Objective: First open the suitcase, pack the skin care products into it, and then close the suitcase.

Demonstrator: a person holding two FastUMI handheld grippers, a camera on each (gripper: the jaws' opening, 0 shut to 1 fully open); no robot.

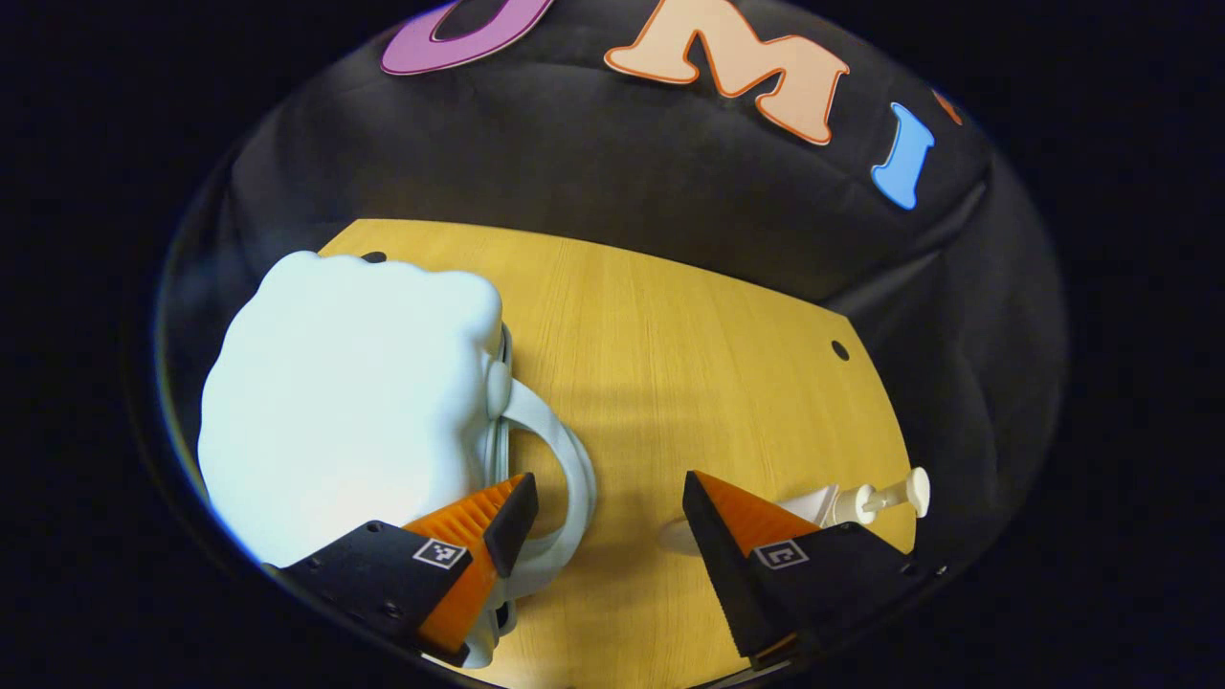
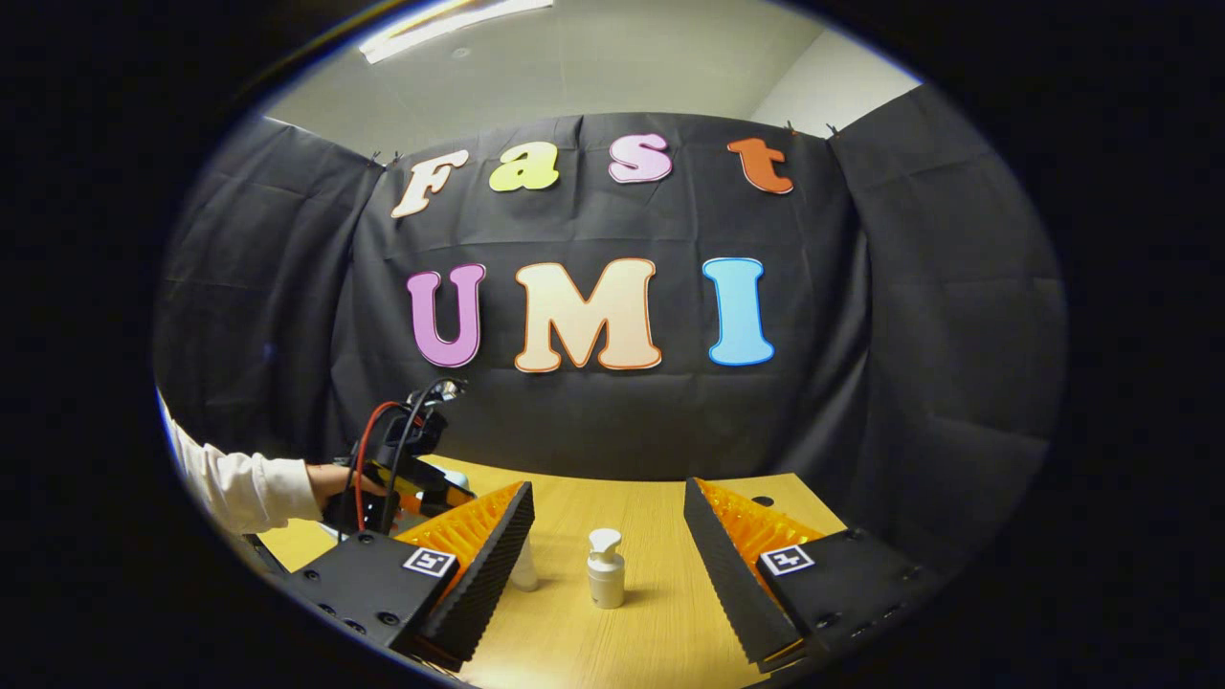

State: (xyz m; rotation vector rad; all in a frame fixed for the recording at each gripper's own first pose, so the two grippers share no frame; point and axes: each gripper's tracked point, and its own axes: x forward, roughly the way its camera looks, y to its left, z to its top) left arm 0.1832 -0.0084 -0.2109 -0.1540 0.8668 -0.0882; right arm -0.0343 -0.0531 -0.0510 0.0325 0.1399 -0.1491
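A wooden bench (image 1: 670,383) carries the pale suitcase (image 1: 354,402) — closed, its contents hidden. The left hand-held gripper (image 1: 611,502) hangs open, one finger at the handle (image 1: 565,459). The right hand-held gripper (image 2: 609,517) — jaws apart — faces a pump bottle (image 2: 605,569) standing upright on the bench.

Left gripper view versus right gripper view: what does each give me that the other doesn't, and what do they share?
Left gripper view: the pale suitcase, closed, with its handle beside the open left gripper. Right gripper view: a person's sleeve, the ceiling light, and the open right gripper. Shared: the wooden table and the white pump bottle.
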